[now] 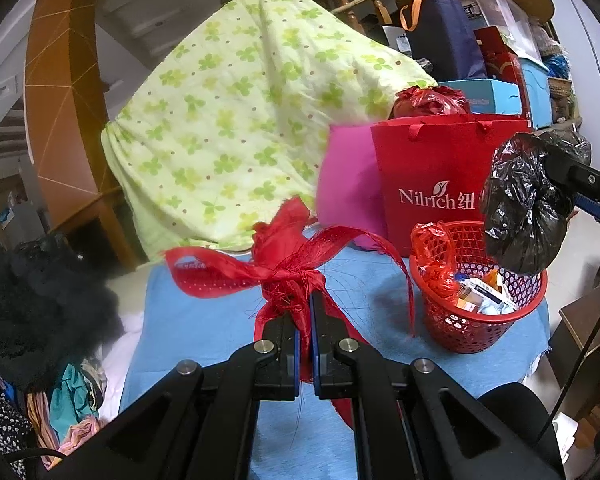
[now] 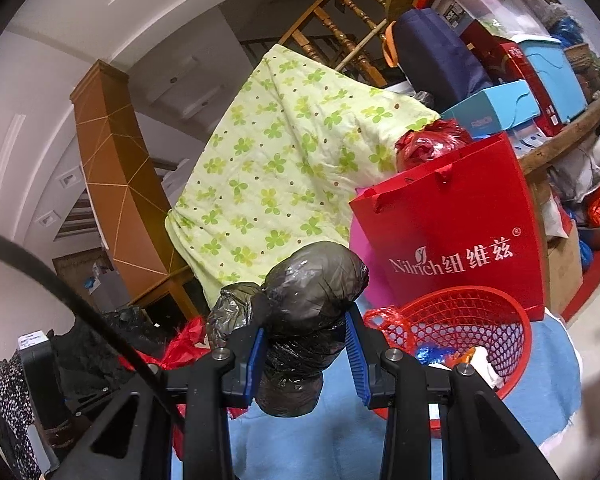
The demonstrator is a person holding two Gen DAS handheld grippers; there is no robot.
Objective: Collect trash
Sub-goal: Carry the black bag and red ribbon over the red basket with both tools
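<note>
Centrally, left gripper [image 1: 305,320] clamps a red mesh bag [image 1: 288,256] above the blue cloth [image 1: 204,320]. Only its view shows the black bag [image 1: 524,204] over the red basket [image 1: 480,308]; right gripper [image 2: 306,354] pinches it.

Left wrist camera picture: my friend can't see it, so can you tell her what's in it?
The left tongs are shut on a frayed red mesh ribbon above a blue cloth. To the right, the right tongs hold a knotted black plastic bag over a red basket that already holds trash, with a red Nilrich paper bag behind it.
</note>
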